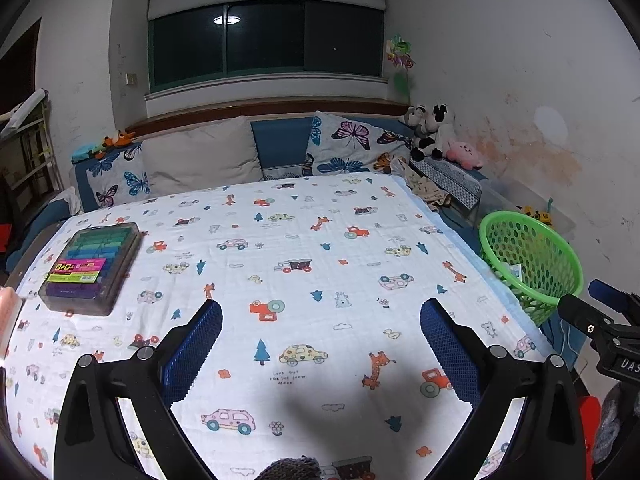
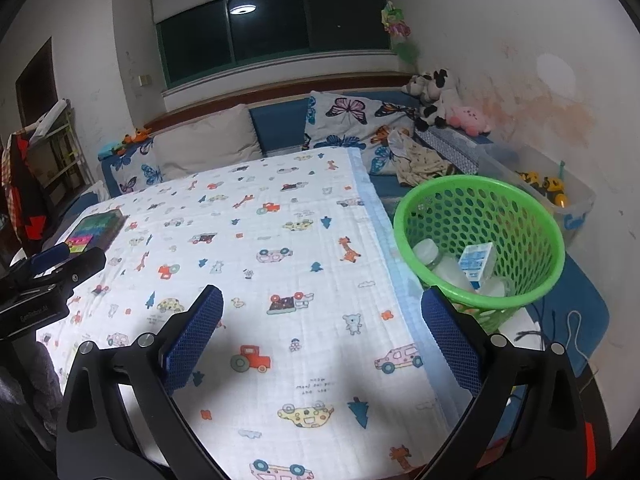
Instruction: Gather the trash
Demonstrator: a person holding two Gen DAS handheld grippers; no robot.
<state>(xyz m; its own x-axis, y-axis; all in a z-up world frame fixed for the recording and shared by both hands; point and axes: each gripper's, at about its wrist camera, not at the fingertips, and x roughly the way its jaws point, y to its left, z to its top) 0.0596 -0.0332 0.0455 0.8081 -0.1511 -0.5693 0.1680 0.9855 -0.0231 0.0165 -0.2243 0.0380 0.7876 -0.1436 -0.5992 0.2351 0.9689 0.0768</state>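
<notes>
A table covered by a white cloth printed with cars, trees and giraffes fills both views; its middle is bare of litter. At the right edge, just beside the cloth, stands a green perforated basket; inside it lie a small blue-and-white carton and pale, translucent plastic containers, so the trash appears already gathered there. At the far left of the table sits a flat clear case of coloured sticks, probably a keepsake rather than rubbish.

The right gripper hovers over the near right part of the cloth, jaws spread wide, nothing between its blue pads; the left gripper hovers over the near middle, also wide and empty.

The step in hand seems to be a final check for leftovers; doing it well means sweeping both views slowly across the cloth, keeping the jaws wide and clear of the fabric so it does not snag, and staying off the basket rim so it does not tip.
</notes>
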